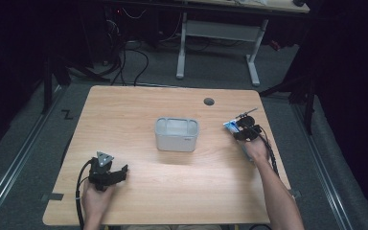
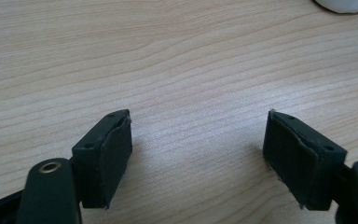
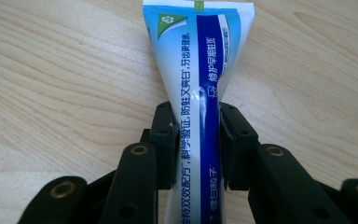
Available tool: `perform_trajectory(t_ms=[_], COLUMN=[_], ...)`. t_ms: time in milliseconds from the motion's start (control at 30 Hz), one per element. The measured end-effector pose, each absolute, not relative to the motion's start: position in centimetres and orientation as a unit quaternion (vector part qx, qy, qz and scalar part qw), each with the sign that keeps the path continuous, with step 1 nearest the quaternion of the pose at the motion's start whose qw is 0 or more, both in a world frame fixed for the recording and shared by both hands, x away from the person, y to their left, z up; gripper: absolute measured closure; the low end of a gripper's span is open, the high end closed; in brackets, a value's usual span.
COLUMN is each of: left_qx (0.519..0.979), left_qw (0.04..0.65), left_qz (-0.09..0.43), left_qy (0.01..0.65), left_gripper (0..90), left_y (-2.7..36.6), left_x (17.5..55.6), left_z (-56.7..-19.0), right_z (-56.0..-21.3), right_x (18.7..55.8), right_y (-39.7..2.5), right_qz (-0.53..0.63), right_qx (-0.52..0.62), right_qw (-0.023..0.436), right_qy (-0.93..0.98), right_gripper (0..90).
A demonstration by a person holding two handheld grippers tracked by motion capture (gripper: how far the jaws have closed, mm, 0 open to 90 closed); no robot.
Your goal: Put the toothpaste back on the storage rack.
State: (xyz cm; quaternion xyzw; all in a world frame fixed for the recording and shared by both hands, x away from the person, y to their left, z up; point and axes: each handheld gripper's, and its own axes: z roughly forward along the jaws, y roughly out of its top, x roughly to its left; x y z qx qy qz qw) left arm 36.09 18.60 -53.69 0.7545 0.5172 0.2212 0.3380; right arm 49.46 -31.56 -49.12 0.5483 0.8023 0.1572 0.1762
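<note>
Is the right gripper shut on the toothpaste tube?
Shut: the right gripper has both jaws pressed against the sides of the toothpaste tube, above the table.

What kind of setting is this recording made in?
Probably a lab or recording workspace, not a home: a bare wooden table with a cable hole, loose cables on grey carpet, and another desk frame behind, amid dark surroundings.

Bare bench (image 1: 139, 103) lies open all around the grey bin (image 1: 176, 134), the one obstacle, standing mid-bench.
</note>
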Motion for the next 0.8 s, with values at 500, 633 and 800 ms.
perform_trajectory(t_ms=[500, 633, 800], left_qx=[0.755, 0.755, 0.755], left_qw=[0.338, 0.338, 0.338], left_qz=[0.221, 0.221, 0.221], left_qy=[0.517, 0.517, 0.517], left_gripper=[24.2, 24.2, 24.2], left_y=[18.6, 18.6, 18.6], left_x=[36.1, 36.1, 36.1], left_z=[-53.7, -53.7, -53.7], right_z=[-47.2, -46.8, -46.0], right_x=[47.8, 47.3, 46.8], right_y=[-32.2, -32.4, -33.3], right_qz=[0.21, 0.222, 0.259], right_qx=[0.534, 0.53, 0.541], right_qw=[0.175, 0.179, 0.182], right_qy=[0.8, 0.798, 0.779], right_gripper=[71.5, 72.1, 72.7])
